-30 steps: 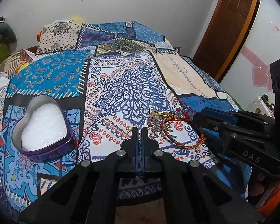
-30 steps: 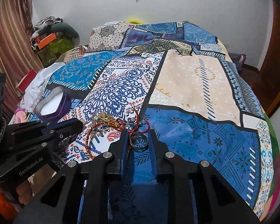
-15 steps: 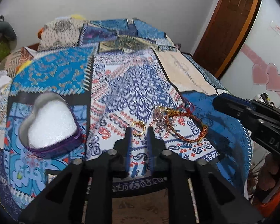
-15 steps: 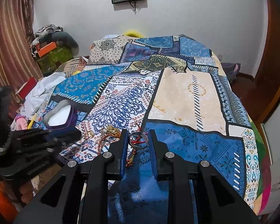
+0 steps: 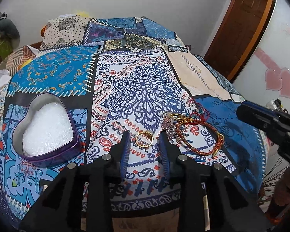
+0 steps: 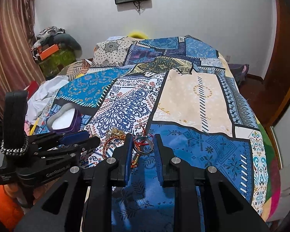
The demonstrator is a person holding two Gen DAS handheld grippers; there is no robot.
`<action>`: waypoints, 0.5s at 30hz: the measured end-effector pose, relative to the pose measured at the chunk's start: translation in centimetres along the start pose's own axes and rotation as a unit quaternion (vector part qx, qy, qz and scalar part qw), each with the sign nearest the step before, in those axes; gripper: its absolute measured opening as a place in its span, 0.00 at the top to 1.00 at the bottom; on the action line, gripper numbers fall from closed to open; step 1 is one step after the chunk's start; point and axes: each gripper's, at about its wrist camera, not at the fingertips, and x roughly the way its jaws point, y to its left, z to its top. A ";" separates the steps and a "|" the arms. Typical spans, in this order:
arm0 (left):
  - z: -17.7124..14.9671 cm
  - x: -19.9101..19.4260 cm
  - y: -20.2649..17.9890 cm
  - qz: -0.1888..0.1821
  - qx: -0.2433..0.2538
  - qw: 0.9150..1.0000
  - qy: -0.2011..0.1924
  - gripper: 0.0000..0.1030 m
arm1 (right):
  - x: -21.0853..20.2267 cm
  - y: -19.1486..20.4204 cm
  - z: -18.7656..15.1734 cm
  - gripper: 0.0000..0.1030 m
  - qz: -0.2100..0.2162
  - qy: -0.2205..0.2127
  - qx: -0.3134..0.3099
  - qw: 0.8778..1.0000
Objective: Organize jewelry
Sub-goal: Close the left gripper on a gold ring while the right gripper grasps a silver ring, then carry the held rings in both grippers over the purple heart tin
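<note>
Presently the left gripper (image 5: 144, 141), jaws just opened, straddles the loose gold ring (image 5: 144, 139); closing askew could flick it away. The right gripper (image 6: 141, 144) pinches a dark metal ring (image 6: 143, 144) snagged with red thread (image 6: 143, 143), which may drag the tangled bracelets (image 5: 193, 133).

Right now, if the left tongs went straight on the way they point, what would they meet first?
Most likely the gold ring, which lies on the patchwork bedspread just ahead of the open left tongs, in line with their gap. Depth is hard to judge.

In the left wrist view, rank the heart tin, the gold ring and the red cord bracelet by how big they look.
1. heart tin, clearly largest.
2. red cord bracelet.
3. gold ring, smallest.
All three lie at similar nearness, so the order is fairly safe.
</note>
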 end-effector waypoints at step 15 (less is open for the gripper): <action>-0.2 -2.9 0.0 -0.003 0.003 0.999 -0.032 0.83 | -1.2 1.9 0.4 0.81 0.004 -0.014 -0.006 1.000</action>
